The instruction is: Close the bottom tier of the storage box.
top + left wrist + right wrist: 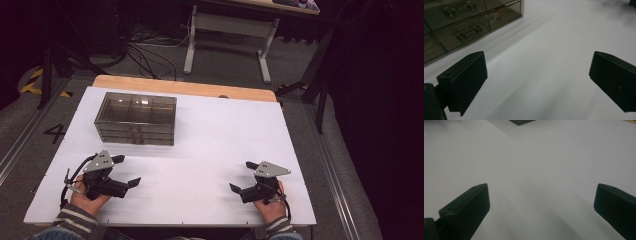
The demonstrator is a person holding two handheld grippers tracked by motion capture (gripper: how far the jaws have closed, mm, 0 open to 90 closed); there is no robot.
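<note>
A smoky see-through drawer box stands at the back left of the white tabletop. In the left gripper view the drawer box shows stacked drawers with small metal handles, up and to the left of the jaws. My left gripper lies low near the front left edge in a hand, open, with nothing between its jaws. My right gripper rests near the front right in the other hand, also open over bare white surface. A corner of the drawer box peeks in at the top.
A strip of bare wood runs along the tabletop's far edge. Beyond it stand the white legs of another desk, and cables lie on the dark floor. The white surface drops off at its left, right and front edges.
</note>
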